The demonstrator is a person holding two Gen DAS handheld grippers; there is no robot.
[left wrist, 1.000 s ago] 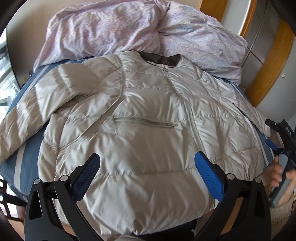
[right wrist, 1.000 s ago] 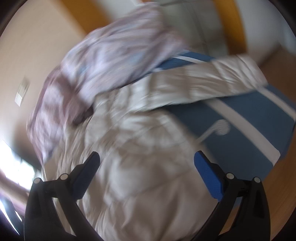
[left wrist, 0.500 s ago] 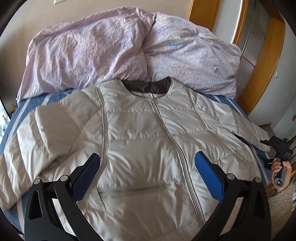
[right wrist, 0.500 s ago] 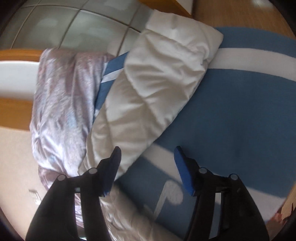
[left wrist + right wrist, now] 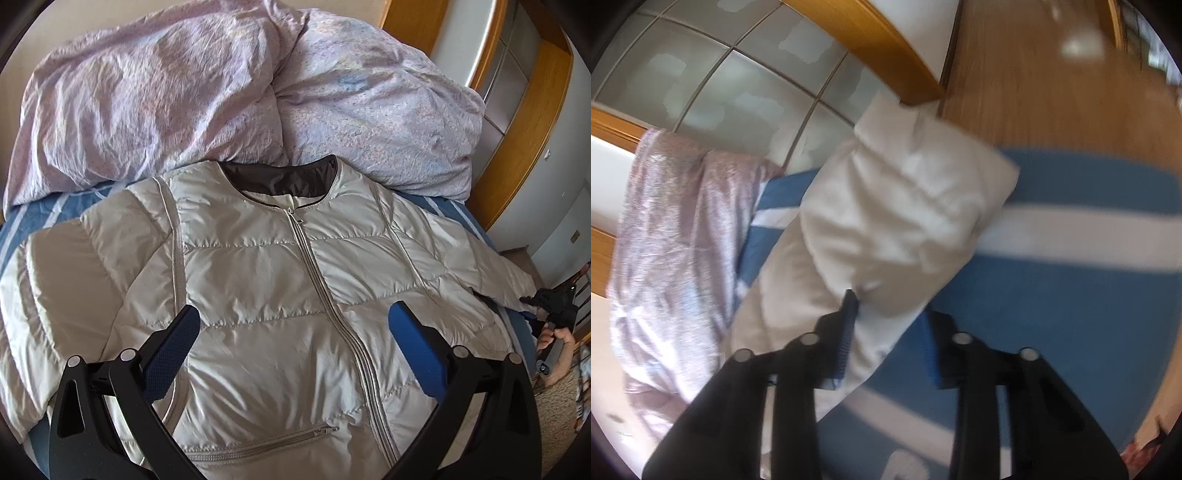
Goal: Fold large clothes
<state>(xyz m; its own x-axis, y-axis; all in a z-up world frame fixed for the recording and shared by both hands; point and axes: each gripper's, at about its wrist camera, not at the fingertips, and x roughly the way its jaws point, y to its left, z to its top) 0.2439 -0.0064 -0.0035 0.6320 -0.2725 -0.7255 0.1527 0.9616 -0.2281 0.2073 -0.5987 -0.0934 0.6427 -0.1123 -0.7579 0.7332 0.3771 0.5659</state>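
A pale grey puffer jacket (image 5: 280, 295) lies face up and zipped on the blue striped bed, collar toward the pillows, both sleeves spread out. My left gripper (image 5: 293, 332) hovers open above its chest and holds nothing. My right gripper (image 5: 888, 317) is at the end of the jacket's right sleeve (image 5: 897, 221), and its jaws have narrowed around the sleeve's edge, with cloth between the blue pads. It also shows in the left wrist view (image 5: 554, 302) at the cuff, held by a hand.
Two lilac pillows (image 5: 207, 92) lie at the head of the bed. The blue sheet with white stripes (image 5: 1071, 258) shows under the sleeve. A wooden frame with glass panels (image 5: 738, 85) stands beside the bed, with wooden floor (image 5: 1052, 74) beyond.
My left gripper has risen and tilted toward the collar. My right gripper has swung to the sleeve end and its jaws have closed from wide open onto the sleeve.
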